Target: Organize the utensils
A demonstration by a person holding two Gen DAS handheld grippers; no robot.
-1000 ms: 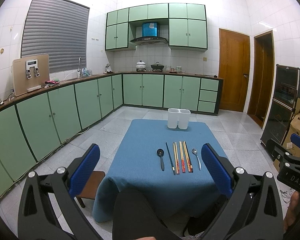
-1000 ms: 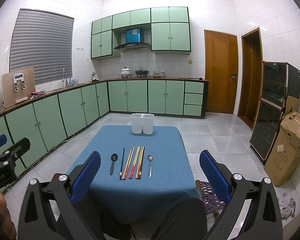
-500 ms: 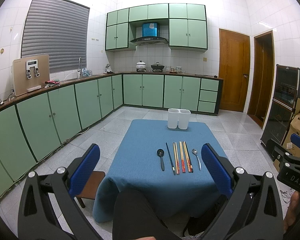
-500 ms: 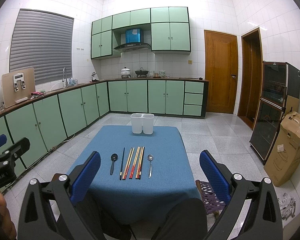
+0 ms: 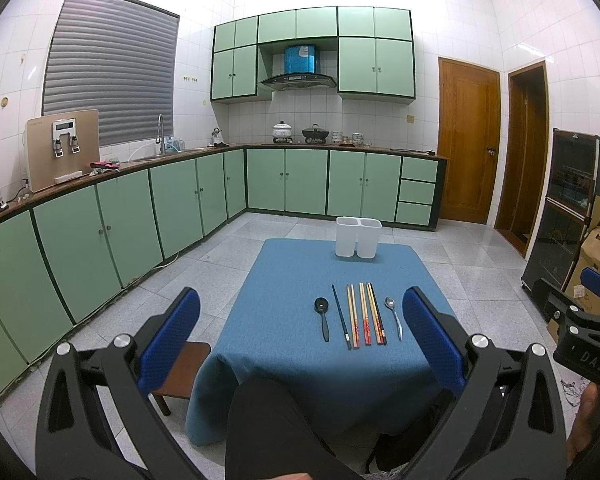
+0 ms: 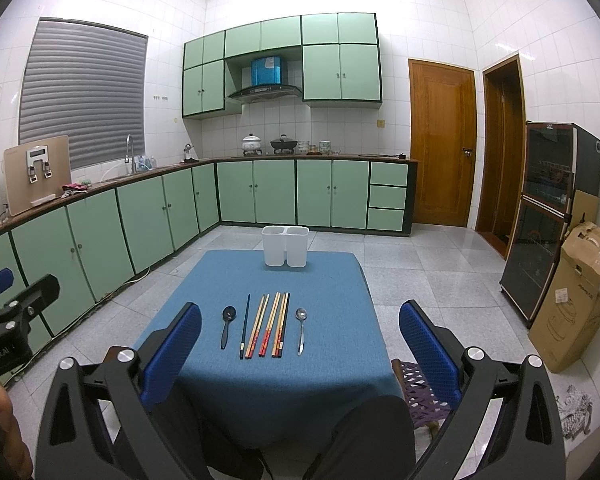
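On a blue-clothed table (image 5: 284, 280) (image 6: 332, 280) lie, in a row, a black spoon (image 5: 323, 317) (image 6: 226, 325), a dark chopstick (image 5: 341, 316) (image 6: 245, 325), several wood-and-red chopsticks (image 5: 366, 314) (image 6: 269, 325) and a metal spoon (image 5: 394, 316) (image 6: 301, 328). A white two-compartment holder (image 5: 358, 237) (image 6: 285, 245) stands upright at the table's far edge. My left gripper (image 5: 300, 328) and right gripper (image 6: 300, 340) are open and empty, held back from the table's near edge.
Green cabinets run along the left and far walls. A wooden stool (image 5: 182, 372) stands at the table's left, a woven stool (image 6: 422, 396) at its right. A dark cabinet (image 6: 548, 216) and a cardboard box (image 6: 576, 296) stand at the right. My knees show below.
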